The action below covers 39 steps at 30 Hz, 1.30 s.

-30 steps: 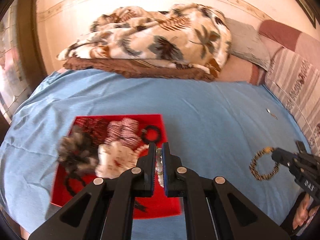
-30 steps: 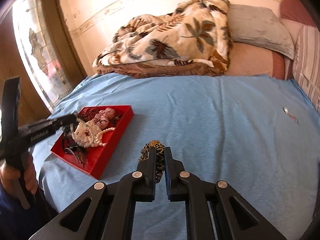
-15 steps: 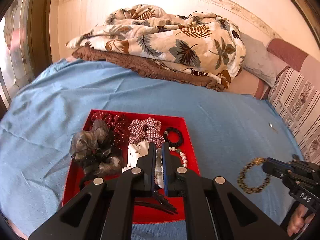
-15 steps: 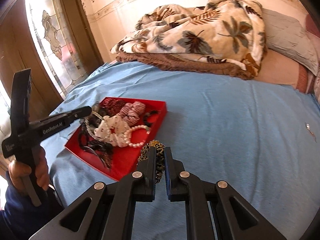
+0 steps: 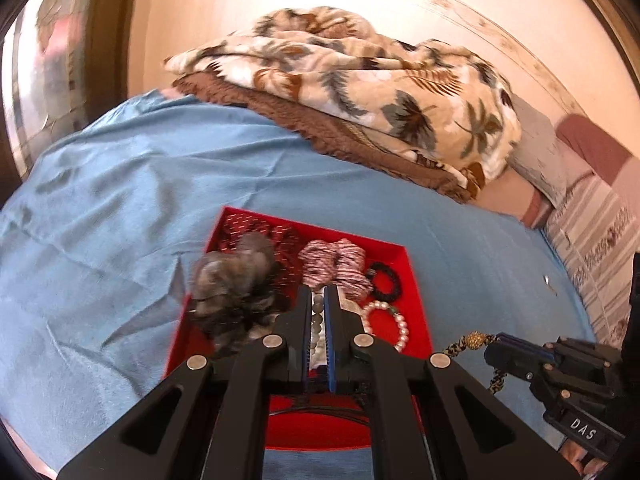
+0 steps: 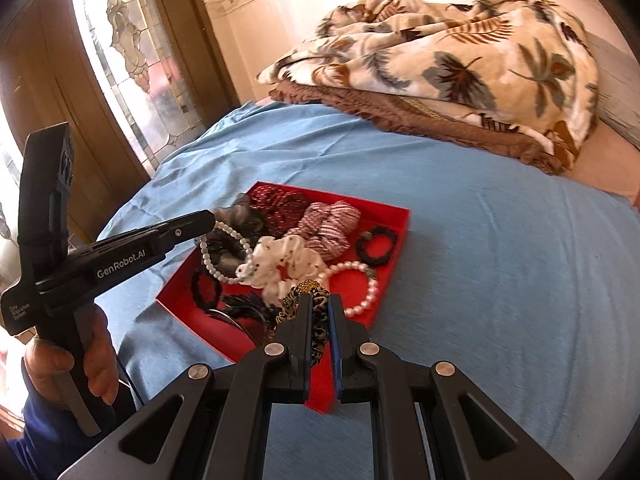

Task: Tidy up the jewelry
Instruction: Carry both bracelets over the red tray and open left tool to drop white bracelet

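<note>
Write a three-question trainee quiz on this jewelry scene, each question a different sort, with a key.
1. True or false: the left gripper is shut on a pearl bracelet.
2. What does the right gripper hold? A) black hair tie B) gold and black beaded bracelet C) striped scrunchie
3. Fill in: the red tray rests on a ____ bedsheet.

Key
1. True: the beads hang from its shut jaws over the tray.
2. B, the gold and black beaded bracelet.
3. Blue.
</note>
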### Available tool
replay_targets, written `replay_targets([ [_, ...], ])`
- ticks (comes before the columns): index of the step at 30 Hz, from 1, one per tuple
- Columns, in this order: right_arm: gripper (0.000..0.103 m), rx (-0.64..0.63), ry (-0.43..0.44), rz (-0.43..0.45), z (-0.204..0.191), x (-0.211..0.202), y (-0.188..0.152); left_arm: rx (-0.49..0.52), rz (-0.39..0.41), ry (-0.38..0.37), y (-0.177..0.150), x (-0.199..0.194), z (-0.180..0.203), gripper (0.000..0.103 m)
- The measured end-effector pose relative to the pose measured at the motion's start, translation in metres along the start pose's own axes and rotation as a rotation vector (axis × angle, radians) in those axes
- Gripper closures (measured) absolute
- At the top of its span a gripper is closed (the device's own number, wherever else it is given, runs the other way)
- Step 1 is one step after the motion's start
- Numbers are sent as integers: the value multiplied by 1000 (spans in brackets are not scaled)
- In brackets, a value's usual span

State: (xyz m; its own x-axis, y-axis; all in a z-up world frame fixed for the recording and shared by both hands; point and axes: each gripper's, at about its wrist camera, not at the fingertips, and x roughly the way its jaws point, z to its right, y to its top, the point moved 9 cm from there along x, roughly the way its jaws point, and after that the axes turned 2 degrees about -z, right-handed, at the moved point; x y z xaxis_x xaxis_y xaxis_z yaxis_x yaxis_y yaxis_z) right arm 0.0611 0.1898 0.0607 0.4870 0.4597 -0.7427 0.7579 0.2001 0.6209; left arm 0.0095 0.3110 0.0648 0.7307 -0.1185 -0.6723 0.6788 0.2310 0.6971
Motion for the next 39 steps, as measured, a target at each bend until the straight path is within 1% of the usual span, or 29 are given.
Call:
replay_targets([
  [3,94,-6,18,-10,-9,7,3,-84,-19,-9,-1,3,-22,97],
  [5,94,-11,28,-17,-14,11,3,-123,-31,6,-3,6,-34,97],
  [8,94,-24,33,-29,-19,17,3,-141,-34,36,-5,7,-43,97],
  [12,94,-34,23,-43,-20,24,-1,-102,-18,88,-6,6,-39,97],
  [14,94,-26,18,-52,-16,27,-4,-72,-9,91,-6,4,-32,97],
  [21,94,-16,-13,-69,-4,33,-11,17,2,31,-9,2,5,97],
  [30,94,8,-62,-89,16,43,-18,117,4,11,-19,0,45,97],
  [36,95,10,-80,-80,24,44,-15,153,-6,-49,-27,-2,67,97],
  [39,95,28,-65,-71,29,44,-10,167,-20,-80,-33,-3,76,97],
])
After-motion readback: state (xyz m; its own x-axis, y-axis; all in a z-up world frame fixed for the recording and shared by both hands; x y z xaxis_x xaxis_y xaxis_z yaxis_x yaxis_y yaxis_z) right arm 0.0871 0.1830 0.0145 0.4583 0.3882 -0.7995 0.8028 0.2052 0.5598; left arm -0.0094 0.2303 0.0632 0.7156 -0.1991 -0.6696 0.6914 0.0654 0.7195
